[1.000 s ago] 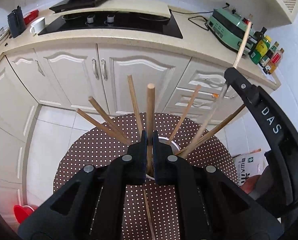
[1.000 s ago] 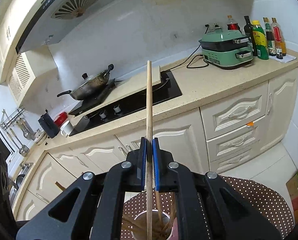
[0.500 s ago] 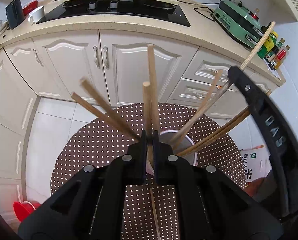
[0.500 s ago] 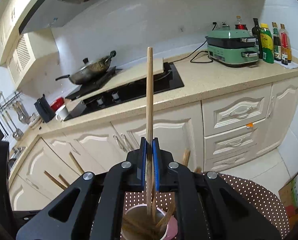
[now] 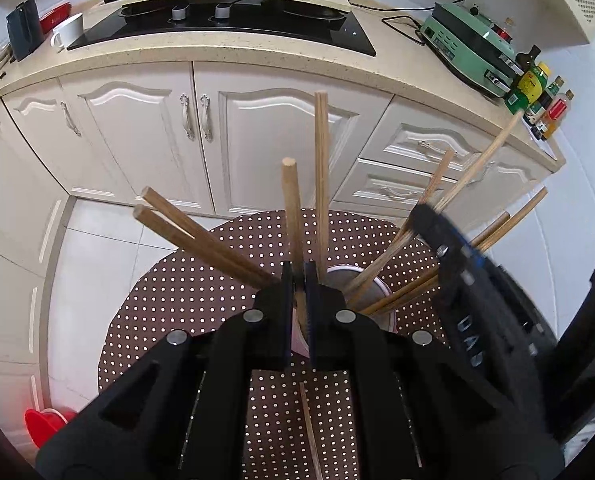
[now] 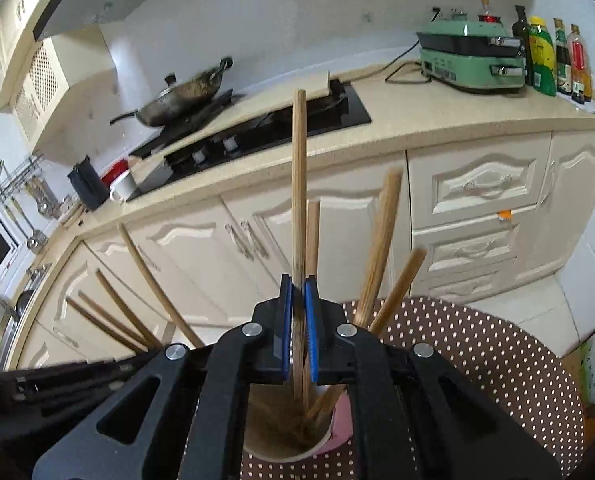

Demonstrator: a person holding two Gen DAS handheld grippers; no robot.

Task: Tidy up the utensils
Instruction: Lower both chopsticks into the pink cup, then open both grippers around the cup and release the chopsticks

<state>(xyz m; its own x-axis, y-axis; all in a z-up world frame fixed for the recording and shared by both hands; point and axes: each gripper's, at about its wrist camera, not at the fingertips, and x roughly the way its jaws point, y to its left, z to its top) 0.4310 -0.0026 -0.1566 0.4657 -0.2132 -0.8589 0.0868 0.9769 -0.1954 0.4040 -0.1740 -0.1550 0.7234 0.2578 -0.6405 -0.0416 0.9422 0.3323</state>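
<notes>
Both grippers clamp 1 chopstick each; right gripper point(image 6: 297, 320) has dropped its chopstick point(image 6: 299, 184) into the cup point(image 6: 297, 452) below, nearly ready to release; left gripper point(image 5: 299, 304) clamps another chopstick point(image 5: 291, 208).

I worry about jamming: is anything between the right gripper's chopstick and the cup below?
Nothing blocks the cup mouth. The right gripper holds its chopstick already inside it, among leaning chopsticks that crowd it.

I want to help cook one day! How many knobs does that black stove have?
2. Both sit side by side near the front edge of the black stove: the left knob and the right knob. No others show, though the pan area behind is cut off.
</notes>
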